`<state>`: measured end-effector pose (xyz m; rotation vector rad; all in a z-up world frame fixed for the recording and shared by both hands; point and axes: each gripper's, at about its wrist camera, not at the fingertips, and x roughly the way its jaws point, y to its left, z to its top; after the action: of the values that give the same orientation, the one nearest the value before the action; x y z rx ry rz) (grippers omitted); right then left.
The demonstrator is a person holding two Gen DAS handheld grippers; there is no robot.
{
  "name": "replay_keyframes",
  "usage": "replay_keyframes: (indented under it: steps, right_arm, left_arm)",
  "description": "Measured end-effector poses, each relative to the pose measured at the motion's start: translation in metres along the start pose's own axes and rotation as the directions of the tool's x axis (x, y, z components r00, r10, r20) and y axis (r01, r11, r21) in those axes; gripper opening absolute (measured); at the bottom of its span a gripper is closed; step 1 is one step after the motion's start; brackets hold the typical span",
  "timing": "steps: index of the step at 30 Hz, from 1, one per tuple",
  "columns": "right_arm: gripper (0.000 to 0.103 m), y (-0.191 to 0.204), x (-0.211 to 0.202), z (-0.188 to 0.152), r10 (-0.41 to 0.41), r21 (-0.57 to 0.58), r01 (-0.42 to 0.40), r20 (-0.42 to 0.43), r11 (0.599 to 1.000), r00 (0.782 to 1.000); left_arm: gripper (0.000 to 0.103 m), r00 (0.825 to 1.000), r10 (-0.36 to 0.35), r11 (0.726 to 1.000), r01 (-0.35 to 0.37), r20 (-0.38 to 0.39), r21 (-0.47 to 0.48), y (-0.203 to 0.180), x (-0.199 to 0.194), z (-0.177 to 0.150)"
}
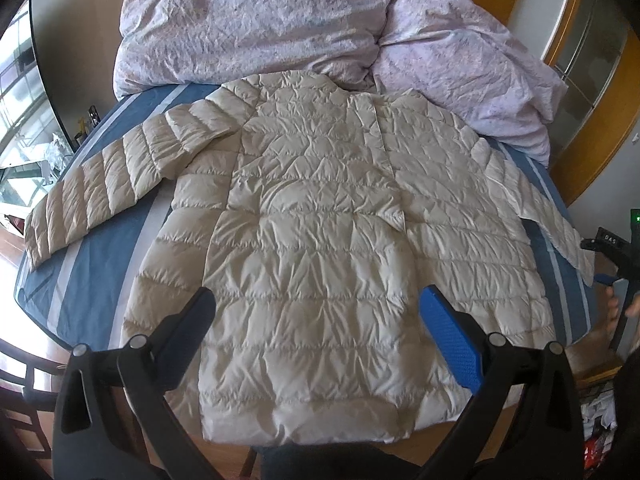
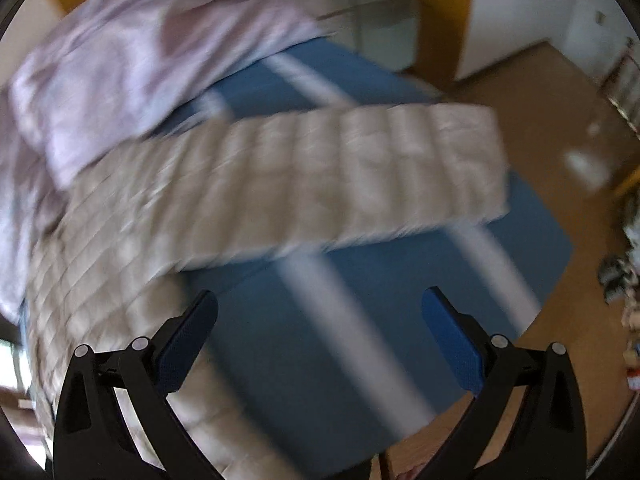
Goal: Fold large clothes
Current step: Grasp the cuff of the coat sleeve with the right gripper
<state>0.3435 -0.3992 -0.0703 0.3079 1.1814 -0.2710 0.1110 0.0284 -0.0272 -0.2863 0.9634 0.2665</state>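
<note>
Right, one cream quilted jacket lies spread flat on the bed, which wears a blue sheet with pale stripes. Its long axis runs near to far: hem at the near edge, collar toward the far end. Two sleeves are out. The left sleeve stretches far out to the left, cuff at the bed's left edge; the right sleeve angles out to the right, its cuff past the bed's right edge in the right wrist view, which is motion-blurred.

The left hand-held gripper hovers over the near hem, its fingers spread wide with nothing between them. The right hand-held gripper also has its fingers wide apart and empty, over blue sheet just near of the right sleeve; it shows at the right edge of the left wrist view too.

At the far end, two rumpled lilac bundles of bedding crowd up against the collar and right shoulder. Wooden floor lies to the right.
</note>
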Motion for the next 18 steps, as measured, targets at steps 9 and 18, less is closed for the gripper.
replay_keyframes:
  steps: [9, 18]
  right_arm:
    - [0.093, -0.096, 0.044, 0.061, -0.081, 0.230, 0.091, -0.052, 0.969, 0.995]
    - [0.063, -0.128, 0.076, 0.065, -0.037, 0.332, 0.072, -0.112, 0.941, 0.993]
  left_arm:
    - [0.101, 0.999, 0.024, 1.000, -0.024, -0.035, 0.003, -0.009, 0.020, 0.019]
    - [0.101, 0.998, 0.027, 1.000, -0.028, -0.051, -0.014, -0.009, 0.030, 0.029]
